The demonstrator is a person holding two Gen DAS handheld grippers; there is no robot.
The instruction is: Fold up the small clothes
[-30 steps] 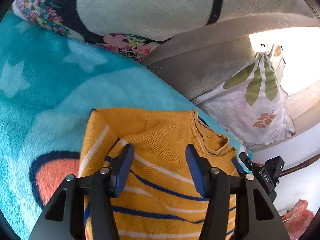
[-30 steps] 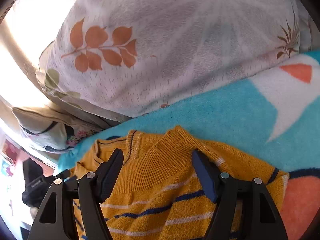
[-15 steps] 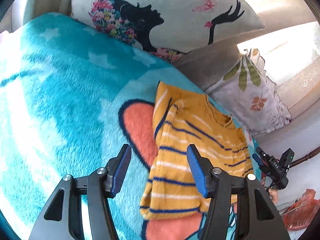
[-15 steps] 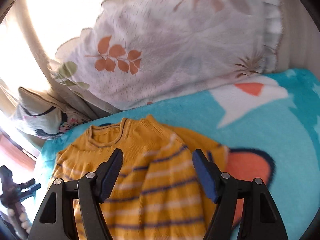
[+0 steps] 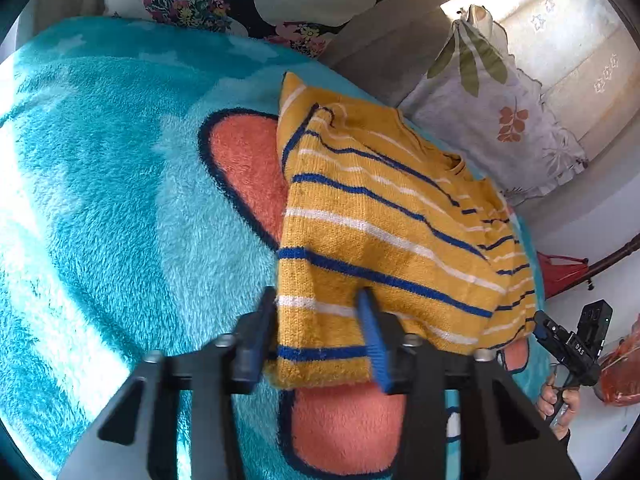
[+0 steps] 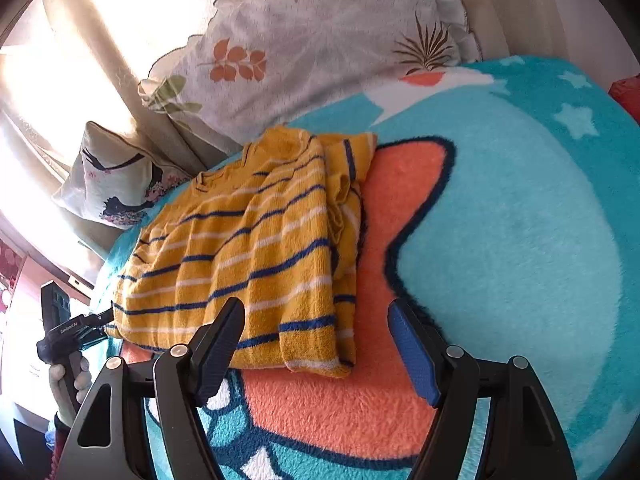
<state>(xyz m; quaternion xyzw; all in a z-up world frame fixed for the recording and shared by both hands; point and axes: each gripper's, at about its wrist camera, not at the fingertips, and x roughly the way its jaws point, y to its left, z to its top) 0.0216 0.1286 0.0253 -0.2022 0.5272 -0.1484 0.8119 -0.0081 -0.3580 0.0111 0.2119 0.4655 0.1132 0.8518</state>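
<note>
While our left gripper (image 5: 320,334) is pinching the sweater (image 5: 384,236) hem (right gripper (image 6: 316,354) hanging open, empty), we are risking dragging the folded sleeve loose.

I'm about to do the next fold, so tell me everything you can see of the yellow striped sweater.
The sweater is mustard-yellow knit with thin navy and white stripes and a ribbed, navy-trimmed neckline at the far end. It lies partly folded, one side turned over the body, on the turquoise fleece blanket, over its orange patch. The left gripper straddles its near hem corner; whether it pinches is unclear. The right gripper is open, above it.
</note>
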